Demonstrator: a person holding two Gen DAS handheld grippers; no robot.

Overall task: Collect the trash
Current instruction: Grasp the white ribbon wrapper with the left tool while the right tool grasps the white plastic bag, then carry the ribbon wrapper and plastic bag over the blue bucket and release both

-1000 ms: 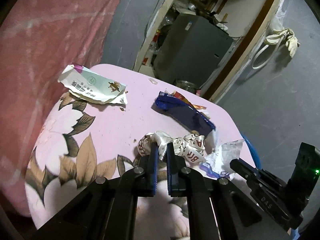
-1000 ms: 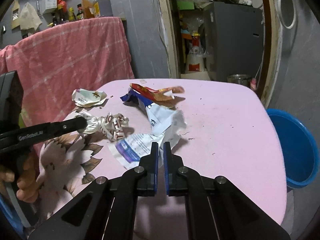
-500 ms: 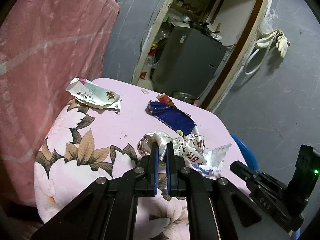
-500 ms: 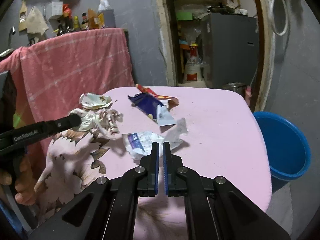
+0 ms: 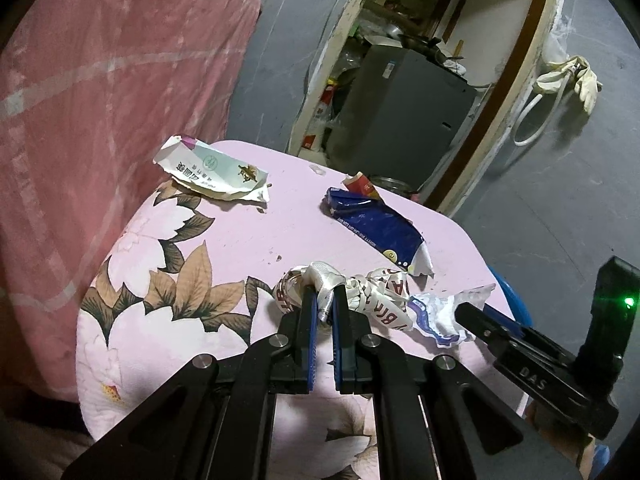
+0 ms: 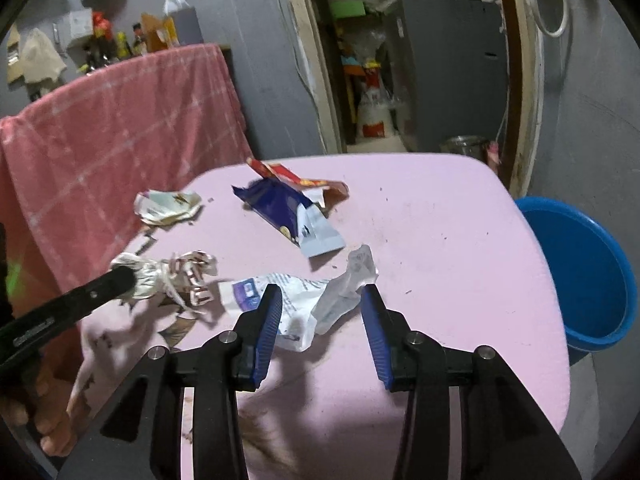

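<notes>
My left gripper point(image 5: 323, 300) is shut on a crumpled silver wrapper with red letters point(image 5: 372, 286), held just above the pink table point(image 5: 256, 240); it also shows in the right wrist view point(image 6: 168, 274). My right gripper point(image 6: 320, 300) is open, its fingers on either side of a crumpled white and purple plastic wrapper point(image 6: 296, 300), which also shows in the left wrist view point(image 5: 436, 312). A blue wrapper point(image 6: 280, 204) on a red one point(image 6: 296, 178) and a white paper packet point(image 6: 168, 206) lie farther back.
A blue plastic tub point(image 6: 584, 276) stands on the floor right of the table. A pink cloth point(image 6: 112, 128) hangs left of the table. A doorway with a grey cabinet point(image 6: 444, 68) lies behind.
My right gripper has opened over the white and purple wrapper. My left gripper has lifted the silver wrapper slightly and pulled back.
</notes>
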